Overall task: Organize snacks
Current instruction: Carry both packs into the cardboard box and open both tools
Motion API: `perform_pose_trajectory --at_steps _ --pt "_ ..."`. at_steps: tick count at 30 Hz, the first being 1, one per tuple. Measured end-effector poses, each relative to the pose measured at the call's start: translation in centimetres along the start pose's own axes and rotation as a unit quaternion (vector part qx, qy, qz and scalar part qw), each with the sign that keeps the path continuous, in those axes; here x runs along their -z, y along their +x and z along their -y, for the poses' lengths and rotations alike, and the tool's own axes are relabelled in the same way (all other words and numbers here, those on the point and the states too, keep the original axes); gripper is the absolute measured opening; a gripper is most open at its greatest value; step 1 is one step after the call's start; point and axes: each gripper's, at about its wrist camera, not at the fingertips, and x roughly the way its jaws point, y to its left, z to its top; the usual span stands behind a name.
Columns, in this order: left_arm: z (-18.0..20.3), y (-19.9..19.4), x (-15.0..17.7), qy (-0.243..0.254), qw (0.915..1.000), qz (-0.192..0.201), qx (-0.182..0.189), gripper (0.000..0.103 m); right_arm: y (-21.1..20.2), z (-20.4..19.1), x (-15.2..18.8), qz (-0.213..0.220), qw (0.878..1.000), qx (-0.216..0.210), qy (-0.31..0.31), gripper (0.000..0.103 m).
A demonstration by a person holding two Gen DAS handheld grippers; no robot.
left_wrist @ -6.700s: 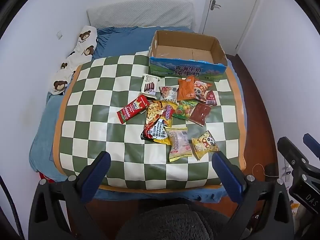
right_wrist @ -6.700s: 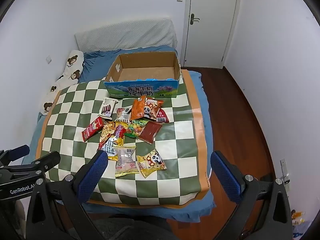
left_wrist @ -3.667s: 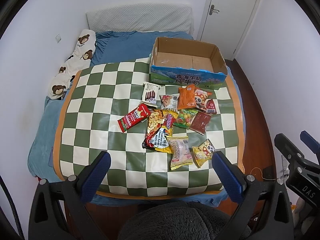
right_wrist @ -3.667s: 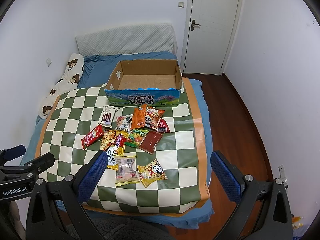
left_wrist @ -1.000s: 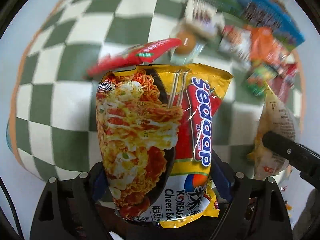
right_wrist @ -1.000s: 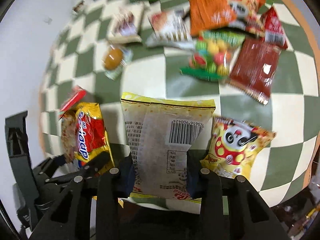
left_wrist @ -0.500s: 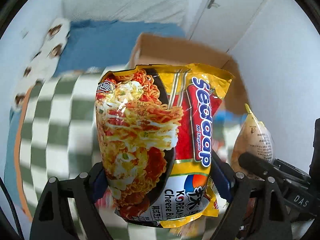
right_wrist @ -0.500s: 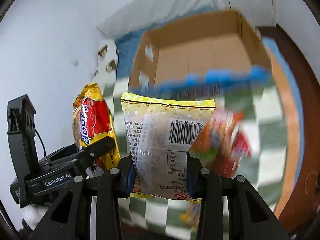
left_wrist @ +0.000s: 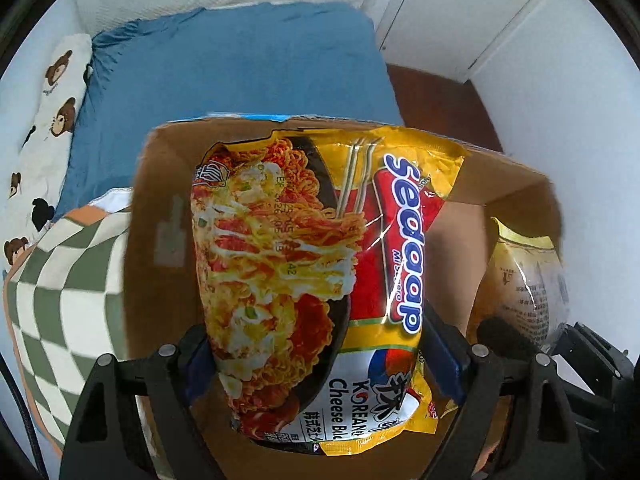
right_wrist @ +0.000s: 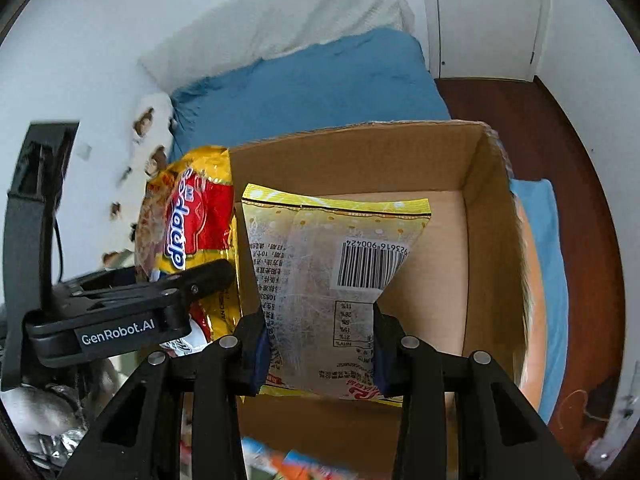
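My left gripper (left_wrist: 320, 364) is shut on a yellow and red Sedaap noodle packet (left_wrist: 304, 264) and holds it upright over the open cardboard box (left_wrist: 160, 208). My right gripper (right_wrist: 320, 344) is shut on a yellow and clear snack bag (right_wrist: 332, 280) with a barcode, held over the same box (right_wrist: 472, 240). The left gripper (right_wrist: 120, 312) and its noodle packet (right_wrist: 188, 220) show at the left of the right wrist view. The snack bag (left_wrist: 524, 276) shows at the right of the left wrist view. The box floor that shows is bare.
The box stands on a bed with a green checkered mat (left_wrist: 60, 280) and a blue sheet (left_wrist: 224, 64). A bear-print pillow (left_wrist: 40, 96) lies at the left. A white door (right_wrist: 488, 12) and wooden floor (right_wrist: 560, 152) are at the right.
Both grippers have closed on the packets, lifted them off the mat and carried them forward; they now hang over the open box.
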Motion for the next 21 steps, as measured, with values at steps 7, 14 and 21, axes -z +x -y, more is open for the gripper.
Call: perform_pose_trajectory --at_steps 7,14,21 --pt "0.0 3.8 -1.4 0.001 0.9992 -0.037 -0.012 0.086 5.5 1.3 -3.1 -0.033 0.999 0.027 -0.012 0.041" --pt "-1.6 6.3 -1.5 -0.009 0.9981 -0.06 -0.006 0.087 8.3 2.1 -4.2 -0.057 0.998 0.037 -0.017 0.045" --pt "-3.0 4.8 -1.0 -0.021 0.9994 -0.028 -0.006 0.101 9.3 2.9 -5.4 -0.072 0.996 0.047 -0.025 0.096"
